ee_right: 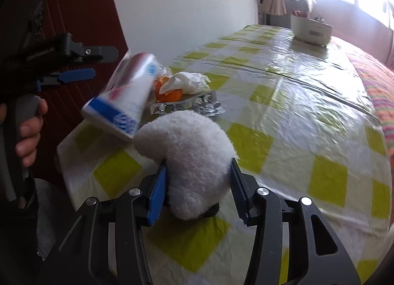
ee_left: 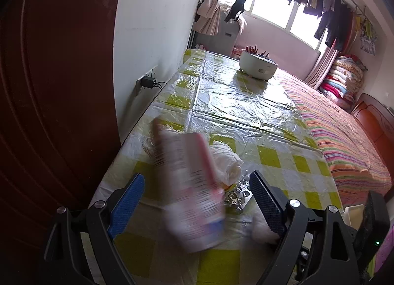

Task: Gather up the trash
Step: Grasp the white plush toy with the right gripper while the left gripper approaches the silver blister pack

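Between our right jaws: right gripper clamped on a white plush, hardly trash.
Left gripper: spread wide, gripping nothing.
Cup: blurred, tipped mid-air; we may lose it.
Beyond: peel, tissue, foil on the table, uncollected.

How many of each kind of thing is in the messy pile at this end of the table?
Paper cup: 1
Crumpled tissue: 1
Orange peel: 1
Foil wrapper: 1
White fluffy toy: 1
Total: 5
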`<action>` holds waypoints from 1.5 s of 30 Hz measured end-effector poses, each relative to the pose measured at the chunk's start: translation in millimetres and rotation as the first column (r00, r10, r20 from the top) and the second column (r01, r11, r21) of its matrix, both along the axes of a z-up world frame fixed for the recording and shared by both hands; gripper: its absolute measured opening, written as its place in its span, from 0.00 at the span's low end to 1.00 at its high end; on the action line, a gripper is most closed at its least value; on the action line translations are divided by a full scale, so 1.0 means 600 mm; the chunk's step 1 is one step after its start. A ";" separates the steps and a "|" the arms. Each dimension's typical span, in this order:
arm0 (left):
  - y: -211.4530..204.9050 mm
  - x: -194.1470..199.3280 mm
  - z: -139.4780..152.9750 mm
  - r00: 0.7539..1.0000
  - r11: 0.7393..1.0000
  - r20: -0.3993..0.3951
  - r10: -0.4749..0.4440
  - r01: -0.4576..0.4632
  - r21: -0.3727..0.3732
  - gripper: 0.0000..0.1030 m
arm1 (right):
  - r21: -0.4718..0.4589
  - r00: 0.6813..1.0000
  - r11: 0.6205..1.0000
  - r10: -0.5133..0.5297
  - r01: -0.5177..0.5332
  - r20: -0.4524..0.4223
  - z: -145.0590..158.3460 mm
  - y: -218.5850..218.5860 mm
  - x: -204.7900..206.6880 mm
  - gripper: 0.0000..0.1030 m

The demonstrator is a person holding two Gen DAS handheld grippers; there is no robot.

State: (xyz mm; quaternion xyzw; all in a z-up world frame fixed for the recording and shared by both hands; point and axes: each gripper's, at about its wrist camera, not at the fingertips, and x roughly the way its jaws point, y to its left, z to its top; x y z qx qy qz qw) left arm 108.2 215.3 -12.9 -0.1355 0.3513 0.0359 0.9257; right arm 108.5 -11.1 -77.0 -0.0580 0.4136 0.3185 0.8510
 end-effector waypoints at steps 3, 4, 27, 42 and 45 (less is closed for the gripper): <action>-0.001 0.004 -0.003 1.000 1.000 -0.008 0.002 -0.002 -0.004 0.82 | 0.030 0.999 0.999 -0.046 0.046 0.003 0.008 -0.036 -0.009 0.45; -0.001 0.006 -0.003 1.000 1.000 -0.011 0.002 -0.002 -0.005 0.82 | 0.044 0.998 0.997 -0.065 0.065 0.002 0.011 -0.047 -0.009 0.45; -0.106 0.066 -0.067 0.986 0.984 -0.154 -0.067 0.091 0.150 0.82 | 0.245 0.965 0.935 -0.263 0.257 -0.011 0.044 -0.167 -0.001 0.45; -0.111 0.089 -0.098 0.978 0.980 -0.197 -0.070 0.104 0.167 0.27 | 0.269 0.955 0.920 -0.296 0.286 -0.003 0.051 -0.194 -0.008 0.46; -0.111 0.088 -0.102 0.975 0.981 -0.200 -0.098 0.129 0.145 0.15 | 0.273 0.954 0.918 -0.299 0.288 -0.001 0.053 -0.195 -0.008 0.46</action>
